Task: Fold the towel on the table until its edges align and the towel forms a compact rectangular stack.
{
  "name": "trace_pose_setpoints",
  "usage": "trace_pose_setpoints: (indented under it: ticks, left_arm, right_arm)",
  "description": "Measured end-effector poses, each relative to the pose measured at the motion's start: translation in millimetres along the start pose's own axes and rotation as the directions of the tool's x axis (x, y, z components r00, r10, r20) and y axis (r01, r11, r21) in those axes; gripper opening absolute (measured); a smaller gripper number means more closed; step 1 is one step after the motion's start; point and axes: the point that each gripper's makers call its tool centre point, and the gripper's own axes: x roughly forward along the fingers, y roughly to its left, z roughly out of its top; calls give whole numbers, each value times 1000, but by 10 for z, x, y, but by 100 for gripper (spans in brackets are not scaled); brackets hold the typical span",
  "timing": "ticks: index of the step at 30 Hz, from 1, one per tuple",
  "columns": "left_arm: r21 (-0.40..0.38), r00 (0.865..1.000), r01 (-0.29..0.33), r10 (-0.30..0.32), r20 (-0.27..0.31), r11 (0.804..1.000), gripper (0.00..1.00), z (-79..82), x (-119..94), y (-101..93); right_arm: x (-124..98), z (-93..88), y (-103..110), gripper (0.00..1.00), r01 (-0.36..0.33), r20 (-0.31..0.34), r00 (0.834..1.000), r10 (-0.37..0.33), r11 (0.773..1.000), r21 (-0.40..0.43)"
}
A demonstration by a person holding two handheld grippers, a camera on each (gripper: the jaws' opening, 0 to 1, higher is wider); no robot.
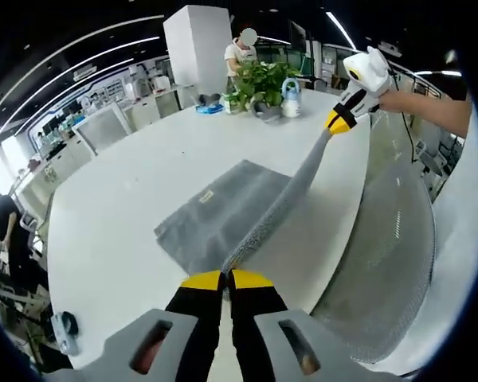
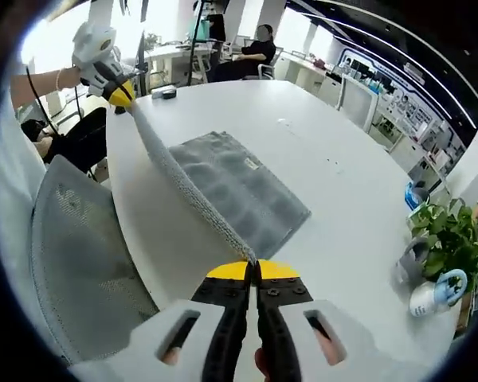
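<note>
1. We see the grey towel [image 1: 223, 211] lying on the white worktop [image 1: 119, 215], near the worktop's long edge beside the mesh chair [image 1: 390, 239].
2. Our left gripper [image 1: 225, 278] has its yellow-tipped jaws clenched on one corner of the towel, lifted off the worktop.
3. Our right gripper [image 2: 252, 270] has its jaws clenched on the other corner of the same towel edge.
4. The held edge stretches taut between the two grippers; in the left gripper view it runs up to the right gripper, and in the right gripper view it runs up to the left gripper.
5. The rest of the towel lies flat on the worktop, with a small label on its upper face.
6. At the far end of the worktop stand a potted plant [image 1: 263, 79] and a spray bottle [image 1: 291, 97].
</note>
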Motion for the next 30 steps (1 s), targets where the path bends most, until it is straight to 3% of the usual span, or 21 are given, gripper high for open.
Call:
trace_pose_setpoints:
  ticks: [13, 30]
  left_arm:
    - [8, 998, -53, 53, 24, 999, 3, 242, 58, 277]
    - [-16, 996, -79, 80, 39, 997, 3, 478, 280, 553]
  right_arm:
    - [86, 267, -289, 0, 42, 27, 999, -42, 999, -33]
    - [245, 388, -586, 0, 90, 30, 996, -90, 996, -27]
